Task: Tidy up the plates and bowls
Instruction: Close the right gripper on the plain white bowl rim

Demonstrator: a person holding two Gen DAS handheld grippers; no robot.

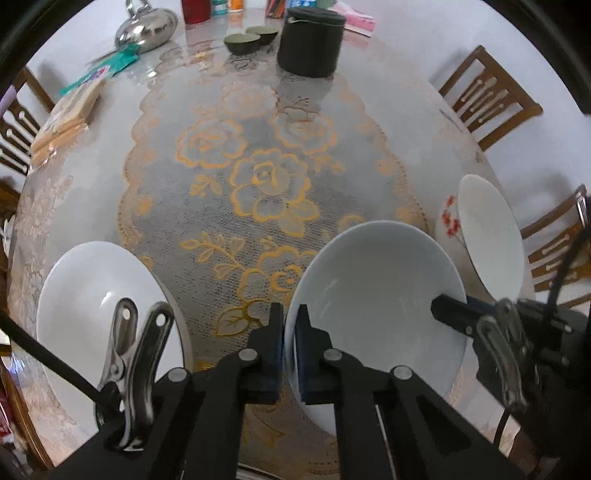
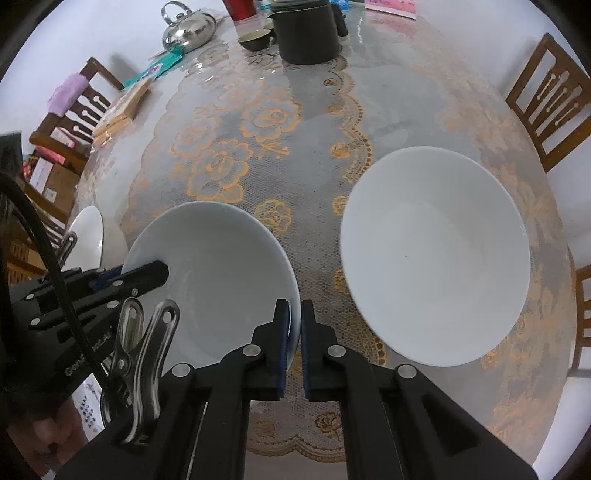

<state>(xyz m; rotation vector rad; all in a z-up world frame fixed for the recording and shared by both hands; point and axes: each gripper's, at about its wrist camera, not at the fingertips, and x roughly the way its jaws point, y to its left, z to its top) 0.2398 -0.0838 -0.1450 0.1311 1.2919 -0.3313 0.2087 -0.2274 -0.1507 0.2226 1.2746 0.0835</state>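
Observation:
A white bowl (image 1: pixel 376 306) (image 2: pixel 214 280) sits on the lace-covered table (image 1: pixel 266 177), and both grippers grip it. My left gripper (image 1: pixel 290 314) (image 2: pixel 129 271) is shut on its left rim, one pad inside and one outside. My right gripper (image 2: pixel 295 310) (image 1: pixel 461 306) is shut on the opposite rim in the same way. To the left lies a white plate (image 1: pixel 99 306) (image 2: pixel 86 236). Right of the held bowl stands a larger white bowl (image 2: pixel 436 254) (image 1: pixel 487 236) with red flowers on its outer wall.
At the far end of the table stand a black round container (image 1: pixel 312 40), two small dark bowls (image 1: pixel 242 41), a steel kettle (image 1: pixel 147 29) and a red cup (image 1: pixel 195 11). Wrapped packets (image 1: pixel 70 110) lie at the left edge. Wooden chairs (image 1: pixel 487 96) (image 2: pixel 550 99) ring the table.

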